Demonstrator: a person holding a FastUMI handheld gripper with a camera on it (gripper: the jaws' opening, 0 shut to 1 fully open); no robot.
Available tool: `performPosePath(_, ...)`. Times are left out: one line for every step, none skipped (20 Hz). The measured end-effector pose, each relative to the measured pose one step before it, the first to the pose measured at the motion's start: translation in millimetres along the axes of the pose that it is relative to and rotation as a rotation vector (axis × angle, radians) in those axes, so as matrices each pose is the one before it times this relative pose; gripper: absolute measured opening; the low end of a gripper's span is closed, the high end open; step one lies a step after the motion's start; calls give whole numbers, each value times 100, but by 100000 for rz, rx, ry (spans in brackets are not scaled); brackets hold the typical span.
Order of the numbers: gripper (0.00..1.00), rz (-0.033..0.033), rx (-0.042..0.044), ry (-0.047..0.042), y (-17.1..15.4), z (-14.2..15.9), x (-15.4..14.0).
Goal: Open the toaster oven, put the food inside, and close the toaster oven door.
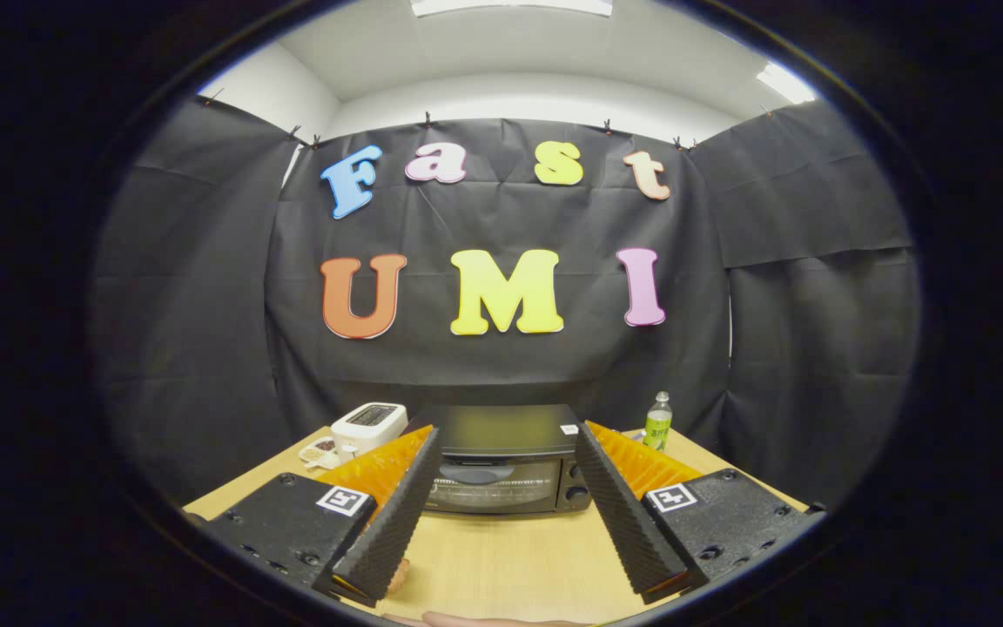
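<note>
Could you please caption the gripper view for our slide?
Open hand-held gripper faces the closed toaster oven on the wooden table, flanked by a white toaster and a green bottle.

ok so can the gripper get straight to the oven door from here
Probably yes. The gripper is open, the closed oven door sits dead ahead between its fingers, and only bare table lies between.

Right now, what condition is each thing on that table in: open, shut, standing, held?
toaster oven: door shut, standing on the table beyond the fingers.
gripper: open, fingers spread wide, holding nothing.
white toaster: upright, beside the oven.
green bottle: upright, cap on, at the oven's other side.
small dish: sits flat in front of the white toaster, something in it, too small to tell what.
</note>
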State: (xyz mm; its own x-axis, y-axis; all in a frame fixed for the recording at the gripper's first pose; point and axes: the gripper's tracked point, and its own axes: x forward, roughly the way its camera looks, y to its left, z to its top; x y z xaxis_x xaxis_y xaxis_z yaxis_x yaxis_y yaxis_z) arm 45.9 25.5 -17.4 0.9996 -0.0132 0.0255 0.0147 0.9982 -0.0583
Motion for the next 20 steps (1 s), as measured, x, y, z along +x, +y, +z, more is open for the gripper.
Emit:
performPosePath(100, 1015, -120, -741, 479, -180, 822)
performPosePath(100, 882, -25, -552, 301, -399, 759)
performPosePath(100, 691, 48, -950, 267, -163, 908)
performPosePath(100, 382, -170, -669, 87, -266, 903)
performPosePath(100, 46, -166, -280, 65, -304, 968)
performPosePath(100, 182, 994, 174, 86, -519, 971)
performPosePath(100, 390, 1780, 716, 69, -540, 950)
performPosePath(100, 1381, 1109, 106, 239, -500, 844)
performPosePath(100, 1312, -269, -156, 236, -347, 1021)
performPosePath(100, 644, -1263, -780, -65, -330, 951)
performPosePath(100, -255, -1433, -1353, -240, -371, 939)
performPosePath(100, -404, -936, -611, -159, -687, 916)
performPosePath(100, 175, -230, 593, 168, -766, 976)
performPosePath(100, 496, 74, 1997, 300, -1123, 936)
performPosePath(100, 1294, 488, 1718, 397, -823, 891)
performPosePath(100, 1180, 917, 1376, 253, -632, 904)
performPosePath(100, 247, 454, 1490, 6, -684, 939)
performPosePath(100, -972, -283, 1038, -252, -684, 939)
performPosePath(100, -1716, -432, 1633, -422, -713, 881)
performPosePath(100, -1369, -491, 2587, -192, -1069, 931)
